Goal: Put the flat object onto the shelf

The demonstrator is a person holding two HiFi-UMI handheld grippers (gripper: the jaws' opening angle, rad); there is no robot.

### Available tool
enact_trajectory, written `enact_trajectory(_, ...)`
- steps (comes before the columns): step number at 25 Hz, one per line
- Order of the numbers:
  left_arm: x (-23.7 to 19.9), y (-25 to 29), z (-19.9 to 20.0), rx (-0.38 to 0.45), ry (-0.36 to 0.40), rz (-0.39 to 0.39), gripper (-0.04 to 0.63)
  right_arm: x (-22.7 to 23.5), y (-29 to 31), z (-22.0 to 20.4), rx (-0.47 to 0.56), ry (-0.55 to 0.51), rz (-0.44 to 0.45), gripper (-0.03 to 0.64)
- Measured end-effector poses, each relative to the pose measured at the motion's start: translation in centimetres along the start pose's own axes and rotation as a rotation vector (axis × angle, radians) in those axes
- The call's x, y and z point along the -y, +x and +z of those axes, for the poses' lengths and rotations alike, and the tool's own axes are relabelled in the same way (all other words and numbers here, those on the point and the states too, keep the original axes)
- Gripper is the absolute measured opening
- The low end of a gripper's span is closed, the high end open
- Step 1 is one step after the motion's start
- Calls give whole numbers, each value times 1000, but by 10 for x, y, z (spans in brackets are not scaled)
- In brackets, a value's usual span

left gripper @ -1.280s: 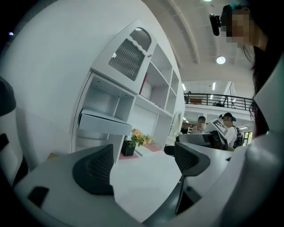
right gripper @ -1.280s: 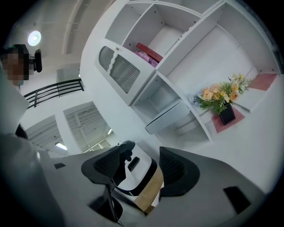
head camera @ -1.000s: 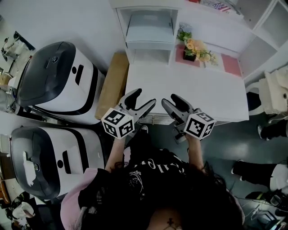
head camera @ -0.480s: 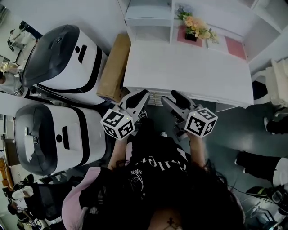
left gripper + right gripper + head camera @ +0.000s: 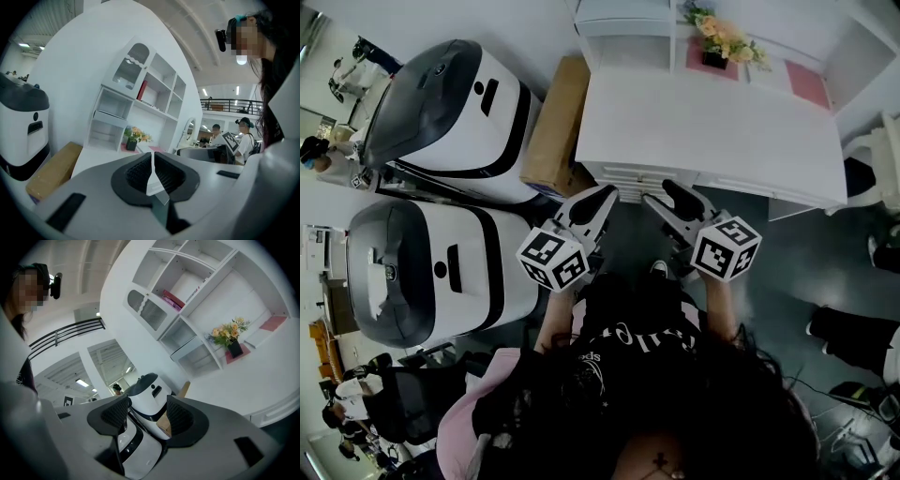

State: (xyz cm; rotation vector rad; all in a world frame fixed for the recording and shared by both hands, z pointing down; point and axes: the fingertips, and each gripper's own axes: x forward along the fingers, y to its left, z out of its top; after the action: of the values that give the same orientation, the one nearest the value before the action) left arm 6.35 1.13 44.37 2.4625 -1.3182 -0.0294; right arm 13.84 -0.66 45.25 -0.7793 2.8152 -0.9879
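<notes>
While both hover off the near edge of the desk [image 5: 712, 141], the left gripper [image 5: 603, 194] is clenched shut, empty; the right gripper [image 5: 664, 193] gapes around nothing, its jaws just narrowing slightly. Two pink pads [image 5: 811, 84] lie at the desk's far side, one under a flowerpot [image 5: 715, 58]. Two white machines [image 5: 455, 108] stand left of the desk.

**Left jaws brought together, both grippers drawn back from the table**

The jaws of the left gripper [image 5: 602, 195], seen spread wide a second ago, have been brought fully together, with nothing caught between them. The jaws of the right gripper [image 5: 661, 193] have just been closed a little; a wide gap is seen between them, with nothing in it. Both grippers, earlier held over the near edge of the white table [image 5: 712, 141], have been drawn back towards the person and are now found over the dark floor [image 5: 628, 234].
</notes>
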Motion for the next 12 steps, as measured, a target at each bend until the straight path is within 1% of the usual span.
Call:
enact_trajectory(2,-1,-9,1,4,0,-2,32,-7,3,-1,12,-7,1,262)
enact_trajectory(4,-2,-21,0,0,-1,-6,32,-18,8,-5,28,-9,2,183)
enact_trajectory(5,-4,-29,-1,-2,-1,-7,32,-24,11,-8,32,-9,4,162)
enact_trajectory(9,-10,-65,0,7,11,1,32,-53,25,-25,19,-25,15,149)
enact_trajectory(12,-15,-95,-4,4,18,-9,32,-79,34,-45,12,-39,11,143)
